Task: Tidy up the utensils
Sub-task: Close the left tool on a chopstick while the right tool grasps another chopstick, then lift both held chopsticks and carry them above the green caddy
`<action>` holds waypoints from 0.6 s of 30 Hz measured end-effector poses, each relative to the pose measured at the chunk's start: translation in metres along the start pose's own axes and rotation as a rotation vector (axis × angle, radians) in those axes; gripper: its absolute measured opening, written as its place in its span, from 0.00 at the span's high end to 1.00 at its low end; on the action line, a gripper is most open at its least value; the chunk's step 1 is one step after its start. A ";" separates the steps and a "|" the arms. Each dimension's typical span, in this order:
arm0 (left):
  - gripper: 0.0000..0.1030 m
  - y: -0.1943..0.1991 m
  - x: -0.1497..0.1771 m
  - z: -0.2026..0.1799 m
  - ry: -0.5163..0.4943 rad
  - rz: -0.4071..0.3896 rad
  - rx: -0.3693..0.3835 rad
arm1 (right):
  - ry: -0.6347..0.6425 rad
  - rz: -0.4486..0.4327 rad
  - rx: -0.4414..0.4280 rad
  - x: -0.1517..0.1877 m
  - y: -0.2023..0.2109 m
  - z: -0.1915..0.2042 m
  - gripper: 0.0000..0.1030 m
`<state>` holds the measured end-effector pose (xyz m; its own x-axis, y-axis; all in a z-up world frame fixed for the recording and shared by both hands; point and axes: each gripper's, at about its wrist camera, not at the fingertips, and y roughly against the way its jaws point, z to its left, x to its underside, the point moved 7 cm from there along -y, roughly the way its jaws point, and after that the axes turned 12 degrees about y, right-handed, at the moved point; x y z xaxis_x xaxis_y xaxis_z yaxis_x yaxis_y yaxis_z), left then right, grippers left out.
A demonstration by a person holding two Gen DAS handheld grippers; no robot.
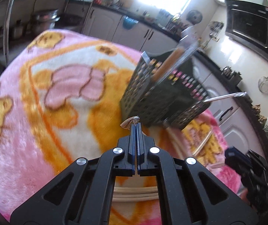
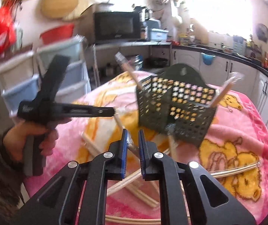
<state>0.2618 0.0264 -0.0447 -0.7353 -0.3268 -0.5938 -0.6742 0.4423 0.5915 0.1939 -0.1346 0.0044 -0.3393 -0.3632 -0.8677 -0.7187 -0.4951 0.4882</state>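
Left gripper (image 1: 136, 124) is seen with its two fingers pressed together on a plastic-wrapped pair of pale wooden chopsticks (image 1: 129, 123); only the crinkled wrapper tip shows beyond the fingertips in the left wrist view. In the right wrist view the same gripper (image 2: 113, 112) is seen side-on at left, with the chopstick hanging down from it, long axis steep.

A dark green perforated plastic utensil basket (image 1: 164, 97) stands on the pink and yellow cartoon-bear blanket (image 1: 40, 112) toward its far right edge, just ahead and right of the left gripper. The left one is judged nearer to the basket's open top, so the drop-in is expected from that side, with the chopstick axis needing to stay close to upright.

Two wrapped pairs are counted leaning in the basket: one at its left rear corner (image 2: 129, 71), one at its right corner (image 2: 226, 91). A thin metal rod also juts from it (image 1: 226, 96); what it is cannot be told.

Right gripper (image 2: 133, 134) is held with fingers apart, a silvery wrapped end (image 2: 131, 145) lying between them but not clamped, as far as the blur allows. Below it, loose chopsticks (image 2: 139, 193) are scattered across the blanket's near edge, roughly four or five pairs; an exact count is not possible.
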 end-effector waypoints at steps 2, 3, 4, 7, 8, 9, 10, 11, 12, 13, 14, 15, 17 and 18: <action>1.00 0.009 -0.005 -0.013 -0.021 -0.026 0.023 | -0.032 -0.022 0.008 -0.003 0.007 -0.010 0.90; 1.00 0.012 -0.006 -0.017 -0.026 -0.033 0.032 | -0.050 -0.035 0.013 -0.005 0.012 -0.017 0.90; 1.00 0.017 -0.009 -0.024 -0.033 -0.045 0.045 | -0.060 -0.044 0.020 -0.007 0.014 -0.021 0.91; 1.00 0.027 -0.015 -0.042 -0.060 -0.074 0.068 | -0.088 -0.070 0.043 -0.013 0.024 -0.035 0.91; 1.00 0.029 -0.017 -0.046 -0.065 -0.081 0.075 | -0.107 -0.079 0.040 -0.015 0.027 -0.040 0.91; 1.00 0.033 -0.020 -0.052 -0.073 -0.092 0.085 | -0.129 -0.086 0.037 -0.016 0.029 -0.045 0.91; 1.00 0.037 -0.022 -0.058 -0.081 -0.103 0.094 | -0.146 -0.093 0.037 -0.017 0.031 -0.050 0.92; 1.00 0.039 -0.024 -0.063 -0.087 -0.111 0.101 | -0.159 -0.099 0.040 -0.018 0.034 -0.053 0.92; 1.00 0.042 -0.027 -0.069 -0.096 -0.120 0.110 | -0.168 -0.105 0.042 -0.018 0.037 -0.057 0.92; 1.00 0.046 -0.029 -0.075 -0.107 -0.128 0.117 | -0.177 -0.111 0.042 -0.019 0.040 -0.061 0.92; 1.00 0.048 -0.031 -0.078 -0.114 -0.133 0.123 | -0.186 -0.116 0.041 -0.019 0.042 -0.063 0.92; 1.00 0.050 -0.033 -0.083 -0.127 -0.139 0.128 | -0.195 -0.121 0.038 -0.020 0.044 -0.065 0.92; 1.00 0.052 -0.036 -0.091 -0.144 -0.147 0.134 | -0.206 -0.129 0.037 -0.022 0.046 -0.069 0.92; 1.00 0.053 -0.036 -0.096 -0.152 -0.148 0.138 | -0.213 -0.133 0.032 -0.023 0.047 -0.071 0.92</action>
<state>0.2463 -0.0181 0.0603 -0.6033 -0.2714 -0.7499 -0.7502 0.5121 0.4182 0.2108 -0.2057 0.0542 -0.3582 -0.1206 -0.9258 -0.7834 -0.5006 0.3683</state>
